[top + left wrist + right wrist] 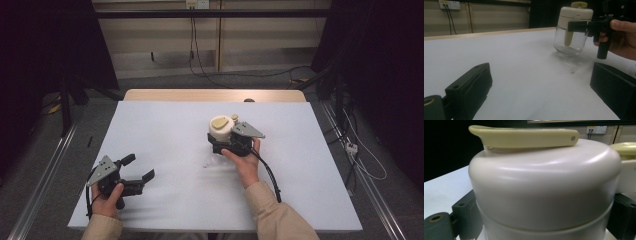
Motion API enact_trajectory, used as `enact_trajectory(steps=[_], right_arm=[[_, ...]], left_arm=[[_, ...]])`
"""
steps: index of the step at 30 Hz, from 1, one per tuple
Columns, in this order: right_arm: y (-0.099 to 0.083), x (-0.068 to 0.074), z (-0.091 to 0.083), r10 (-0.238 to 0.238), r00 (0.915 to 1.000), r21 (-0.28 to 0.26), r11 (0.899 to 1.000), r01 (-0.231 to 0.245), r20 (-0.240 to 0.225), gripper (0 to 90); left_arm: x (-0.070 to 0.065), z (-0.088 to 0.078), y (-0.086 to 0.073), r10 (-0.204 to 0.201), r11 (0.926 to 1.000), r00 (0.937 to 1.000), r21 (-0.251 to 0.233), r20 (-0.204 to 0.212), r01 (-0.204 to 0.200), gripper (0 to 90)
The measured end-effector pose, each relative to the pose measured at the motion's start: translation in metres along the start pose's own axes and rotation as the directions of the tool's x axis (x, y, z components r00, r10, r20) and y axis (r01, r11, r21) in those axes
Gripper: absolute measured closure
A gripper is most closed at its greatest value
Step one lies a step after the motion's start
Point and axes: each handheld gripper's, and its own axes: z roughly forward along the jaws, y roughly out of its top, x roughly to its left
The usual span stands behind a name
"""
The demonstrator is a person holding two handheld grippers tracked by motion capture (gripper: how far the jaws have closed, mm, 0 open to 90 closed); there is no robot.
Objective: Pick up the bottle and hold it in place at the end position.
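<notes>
Clear glass jar with cream plastic lid (222,131) stands mid-table. Right gripper (226,143) jaws clamp it just under the lid; glass is slippery, fragile, probably light. Left gripper (131,172) jaws gape, idle.

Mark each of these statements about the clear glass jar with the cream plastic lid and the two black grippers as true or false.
1. The right gripper is closed around the clear glass jar with the cream plastic lid. True.
2. The left gripper holds a second jar. False: its jaws stand open with nothing between them, over the white table sheet.
3. The jar stands upright. True.
4. The jar is filled to the top with liquid. False: the left gripper view shows the glass see-through with only a cream part hanging inside.
5. A pale yellow flat lever lies on top of the lid. True.
</notes>
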Motion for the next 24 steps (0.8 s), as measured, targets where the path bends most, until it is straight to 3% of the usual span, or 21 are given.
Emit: enact_trajectory(steps=[24], right_arm=[[0.004, 0.004, 0.011, -0.012, 0.9998, 0.000, 1.000, 0.012, -0.013, 7.1]], left_arm=[[0.001, 0.000, -0.001, -0.006, 1.0000, 1.0000, 0.001, -0.002, 0.006, 3.4]])
